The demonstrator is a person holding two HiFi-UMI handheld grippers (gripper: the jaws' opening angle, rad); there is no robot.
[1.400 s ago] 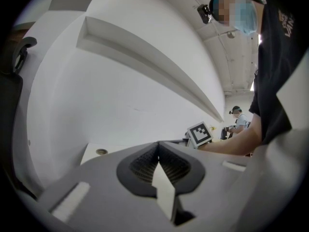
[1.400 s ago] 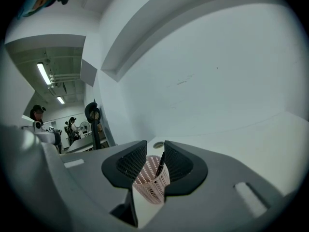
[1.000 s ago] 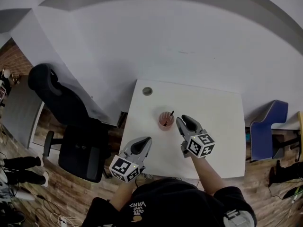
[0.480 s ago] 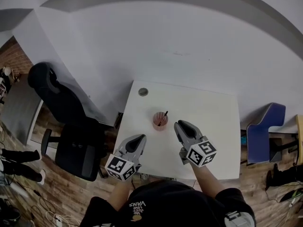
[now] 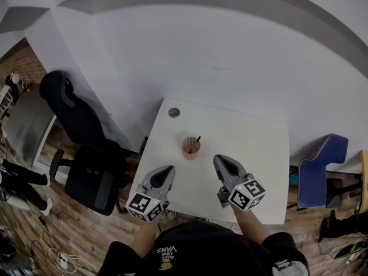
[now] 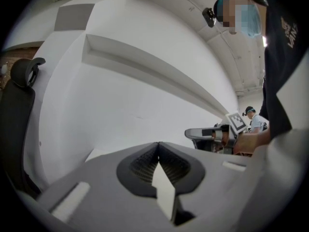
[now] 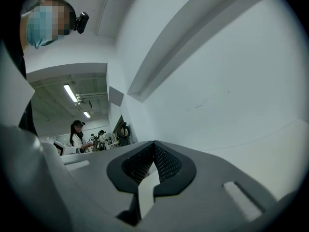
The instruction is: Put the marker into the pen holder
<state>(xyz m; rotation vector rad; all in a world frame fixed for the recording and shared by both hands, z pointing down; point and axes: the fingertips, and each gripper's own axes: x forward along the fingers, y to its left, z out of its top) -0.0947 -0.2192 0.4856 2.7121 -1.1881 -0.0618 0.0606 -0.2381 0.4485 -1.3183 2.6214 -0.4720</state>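
In the head view a pink pen holder (image 5: pixel 190 148) stands on the white table (image 5: pixel 259 148), left of its middle, with a dark marker (image 5: pixel 196 142) sticking up out of it. My left gripper (image 5: pixel 167 171) is near the table's front left edge, tip pointing toward the holder, jaws closed and empty. My right gripper (image 5: pixel 222 161) is to the right of the holder and nearer me, also shut and empty. Both gripper views look up at the white wall; their jaws (image 6: pixel 158 146) (image 7: pixel 153 145) meet at the tips. Neither view shows the holder.
A small round grommet (image 5: pixel 173 112) sits at the table's far left corner. A black office chair (image 5: pixel 80 148) stands left of the table and a blue chair (image 5: pixel 322 171) right of it. White walls rise behind the table. Other people show far off in the gripper views.
Both grippers have drawn back toward me, away from the pen holder. The marker stays in the holder. The view has shifted slightly.
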